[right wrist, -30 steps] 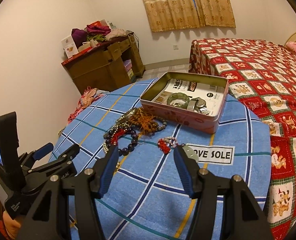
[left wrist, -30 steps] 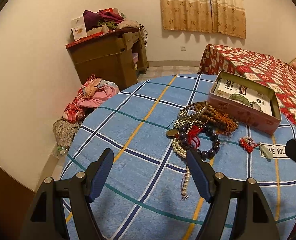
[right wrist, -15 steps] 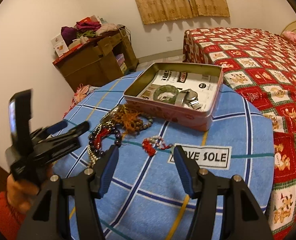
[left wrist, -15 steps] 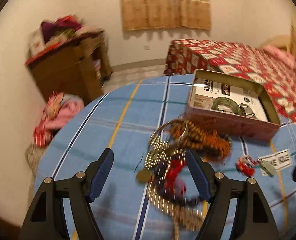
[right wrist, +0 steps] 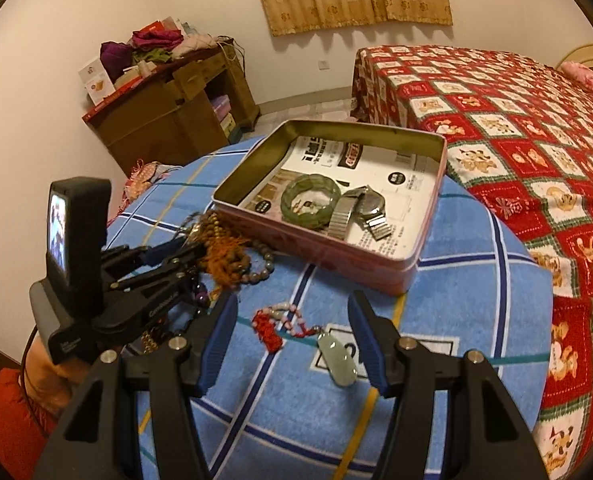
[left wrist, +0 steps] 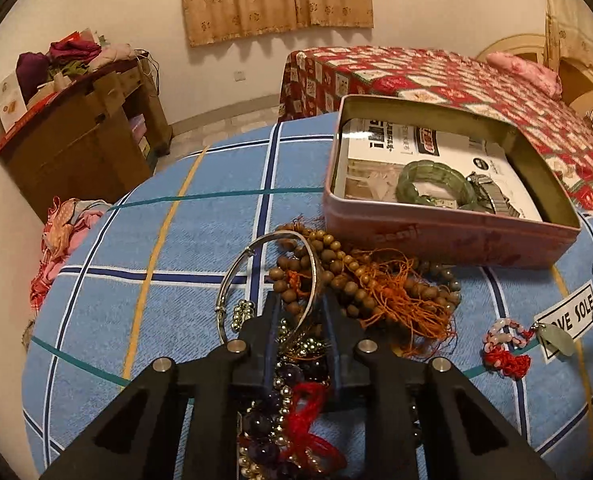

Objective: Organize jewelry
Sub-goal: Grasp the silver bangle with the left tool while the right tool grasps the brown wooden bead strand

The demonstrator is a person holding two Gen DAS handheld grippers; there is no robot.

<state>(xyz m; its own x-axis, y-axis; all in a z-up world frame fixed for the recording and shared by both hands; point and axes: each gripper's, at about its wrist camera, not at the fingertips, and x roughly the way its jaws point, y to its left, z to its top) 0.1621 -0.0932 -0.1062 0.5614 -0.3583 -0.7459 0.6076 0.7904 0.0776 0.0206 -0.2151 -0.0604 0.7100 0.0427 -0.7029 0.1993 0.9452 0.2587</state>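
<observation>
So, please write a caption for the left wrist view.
Left gripper closes on a silver bangle beside the open tin.

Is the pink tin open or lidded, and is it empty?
Open, not empty: the pink tin has no lid on, and a green bangle and watch lie inside.
</observation>
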